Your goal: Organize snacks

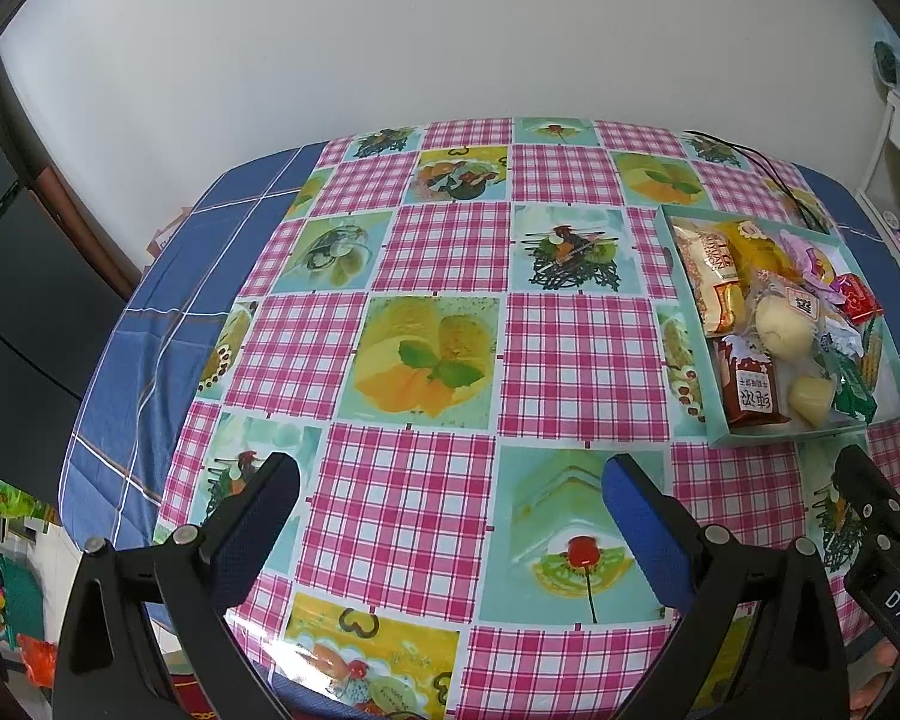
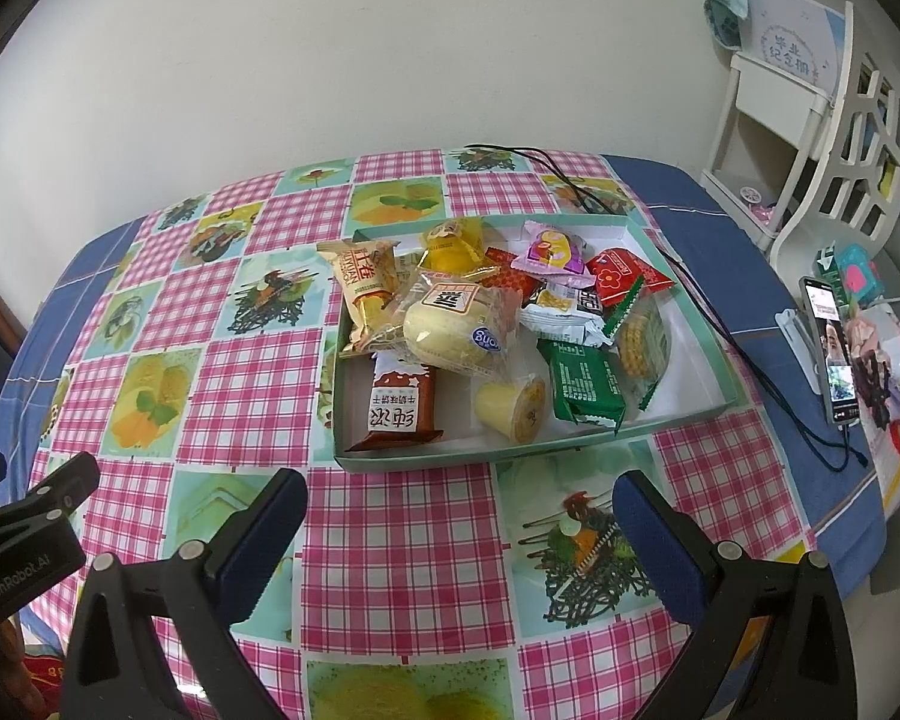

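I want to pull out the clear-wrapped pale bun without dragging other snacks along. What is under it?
The bun lies on top of the pile in the box, overlapping the brown wafer pack and the gold packet. What lies directly beneath its middle is covered.

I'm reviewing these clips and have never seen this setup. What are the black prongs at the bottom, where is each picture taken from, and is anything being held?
Each picture comes from a camera mounted on a hand-held gripper, looking along its two fingers. The prongs are those fingers. The left gripper hangs open over the checked tablecloth; the right gripper hangs open just before the box of wrapped snacks, such as a bun and a green packet. Neither holds anything. A phone stands to the right.
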The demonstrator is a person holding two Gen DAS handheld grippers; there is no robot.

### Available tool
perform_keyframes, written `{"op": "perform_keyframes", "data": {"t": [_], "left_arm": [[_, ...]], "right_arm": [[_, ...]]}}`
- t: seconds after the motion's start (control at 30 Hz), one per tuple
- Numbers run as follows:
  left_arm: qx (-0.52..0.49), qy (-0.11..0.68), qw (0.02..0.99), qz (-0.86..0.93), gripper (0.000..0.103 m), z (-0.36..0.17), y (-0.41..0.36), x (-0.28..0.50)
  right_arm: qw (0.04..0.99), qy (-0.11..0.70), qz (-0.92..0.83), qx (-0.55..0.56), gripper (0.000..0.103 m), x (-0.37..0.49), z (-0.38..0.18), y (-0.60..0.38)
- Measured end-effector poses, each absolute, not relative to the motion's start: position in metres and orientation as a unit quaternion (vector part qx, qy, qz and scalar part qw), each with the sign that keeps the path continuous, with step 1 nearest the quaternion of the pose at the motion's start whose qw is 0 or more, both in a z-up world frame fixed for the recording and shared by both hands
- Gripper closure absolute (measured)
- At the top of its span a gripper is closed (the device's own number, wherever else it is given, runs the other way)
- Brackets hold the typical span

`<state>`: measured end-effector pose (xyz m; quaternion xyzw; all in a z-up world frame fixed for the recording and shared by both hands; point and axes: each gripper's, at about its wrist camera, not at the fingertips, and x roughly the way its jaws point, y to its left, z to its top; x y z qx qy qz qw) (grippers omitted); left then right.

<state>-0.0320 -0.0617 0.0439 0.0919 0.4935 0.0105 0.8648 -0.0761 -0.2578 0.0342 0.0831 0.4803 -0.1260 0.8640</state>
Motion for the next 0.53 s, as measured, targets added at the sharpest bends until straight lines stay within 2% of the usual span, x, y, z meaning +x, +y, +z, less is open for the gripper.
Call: {"op": "perform_keyframes", "data": {"t": [0.53], "left_arm": [[0.09, 0.491, 0.866, 0.009, 0.002, 0.0435, -0.0614, -0.0328]], "right_arm": [[0.864, 0.481, -0.124, 0.082, 0.0, -0.0762, 0.034, -0.2594]]}}
